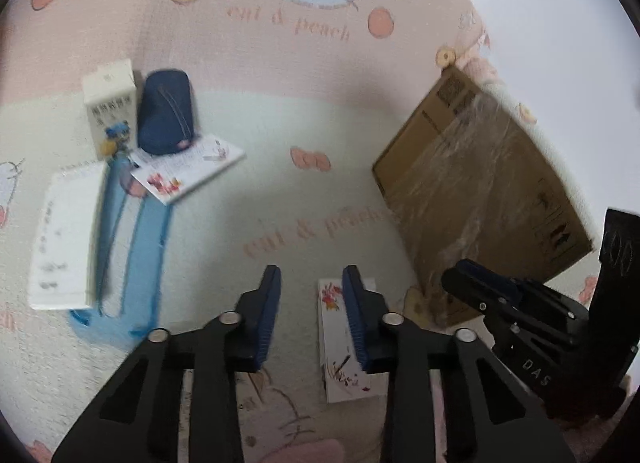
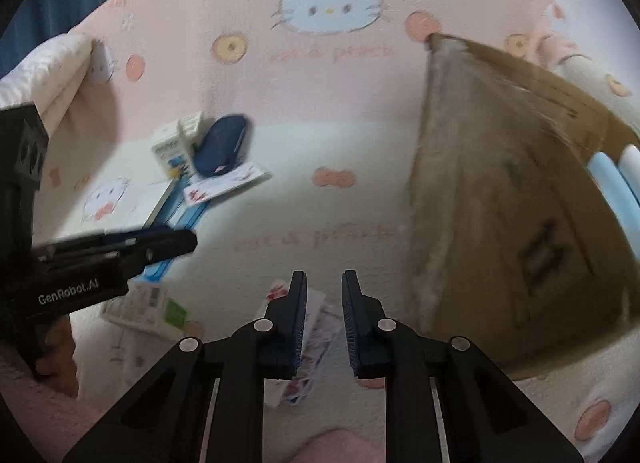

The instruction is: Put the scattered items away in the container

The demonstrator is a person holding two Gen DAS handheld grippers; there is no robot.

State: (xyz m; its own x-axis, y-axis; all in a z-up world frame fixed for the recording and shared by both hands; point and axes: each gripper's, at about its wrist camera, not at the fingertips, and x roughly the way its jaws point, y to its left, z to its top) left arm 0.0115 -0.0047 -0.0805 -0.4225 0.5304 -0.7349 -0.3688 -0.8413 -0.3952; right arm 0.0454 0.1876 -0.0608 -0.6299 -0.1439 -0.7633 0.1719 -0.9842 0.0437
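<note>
Both my grippers, left (image 1: 311, 275) and right (image 2: 323, 279), hang part-open and empty over the slim printed box (image 1: 340, 343), readying a pick, with the cardboard container (image 1: 476, 191) at two o'clock and other clutter at ten.

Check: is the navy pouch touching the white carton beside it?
Touching. The left wrist view shows the navy pouch leaning against the white carton, no gap visible between them.

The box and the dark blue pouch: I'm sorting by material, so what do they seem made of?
Box: brown corrugated cardboard, matte, apparently with glossy clear tape or film across it, judging by the shiny streaks. Dark blue pouch: probably fabric, soft rounded shape, matte; blur leaves it open.
</note>
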